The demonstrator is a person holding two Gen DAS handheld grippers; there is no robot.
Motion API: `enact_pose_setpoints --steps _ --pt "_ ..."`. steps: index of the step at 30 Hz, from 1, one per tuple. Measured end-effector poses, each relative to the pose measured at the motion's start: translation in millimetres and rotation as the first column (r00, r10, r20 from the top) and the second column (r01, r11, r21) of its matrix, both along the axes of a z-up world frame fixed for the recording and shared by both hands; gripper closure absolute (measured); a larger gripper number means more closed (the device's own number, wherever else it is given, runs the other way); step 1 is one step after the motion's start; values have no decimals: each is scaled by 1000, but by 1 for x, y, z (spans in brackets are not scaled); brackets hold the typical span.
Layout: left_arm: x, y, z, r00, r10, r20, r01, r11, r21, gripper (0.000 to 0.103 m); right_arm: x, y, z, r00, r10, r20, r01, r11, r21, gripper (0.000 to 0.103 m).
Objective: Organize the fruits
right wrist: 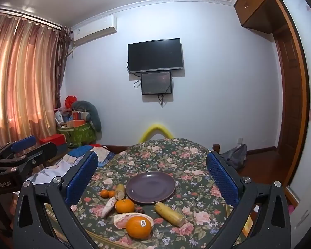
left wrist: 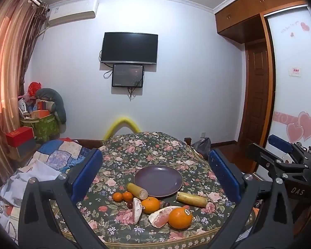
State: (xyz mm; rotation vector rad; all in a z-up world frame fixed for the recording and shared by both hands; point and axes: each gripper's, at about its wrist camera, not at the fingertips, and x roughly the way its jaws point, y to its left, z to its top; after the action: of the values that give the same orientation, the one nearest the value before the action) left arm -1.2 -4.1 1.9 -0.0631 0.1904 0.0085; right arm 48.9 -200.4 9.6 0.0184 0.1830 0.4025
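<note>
You are holding both tongs over a floral cloth (left wrist: 159, 145): the left gripper (left wrist: 155, 172) and the right gripper (right wrist: 151, 174) are standing spread wide, gripping nothing. The fruit is lying in front of an empty purple plate (right wrist: 151, 186). The nearest orange (right wrist: 139, 227), touching a pomelo wedge (right wrist: 122, 220), is looking firm, round and likely to roll, so take it across its middle. The wedge is probably soft; pinch its rind gently.

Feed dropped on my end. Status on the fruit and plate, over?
Left gripper and right gripper open, holding nothing. Round purple plate bare. Stickered orange nearest, fruit loose on floral cloth. Nothing blocking.
</note>
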Motion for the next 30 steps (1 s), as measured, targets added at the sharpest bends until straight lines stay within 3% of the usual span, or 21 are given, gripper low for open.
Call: enact_pose_setpoints --steps 30 --pt "3 0 -2 1000 -1 -4 1 1000 4 0 -1 -1 5 1000 2 1 -2 1000 9 0"
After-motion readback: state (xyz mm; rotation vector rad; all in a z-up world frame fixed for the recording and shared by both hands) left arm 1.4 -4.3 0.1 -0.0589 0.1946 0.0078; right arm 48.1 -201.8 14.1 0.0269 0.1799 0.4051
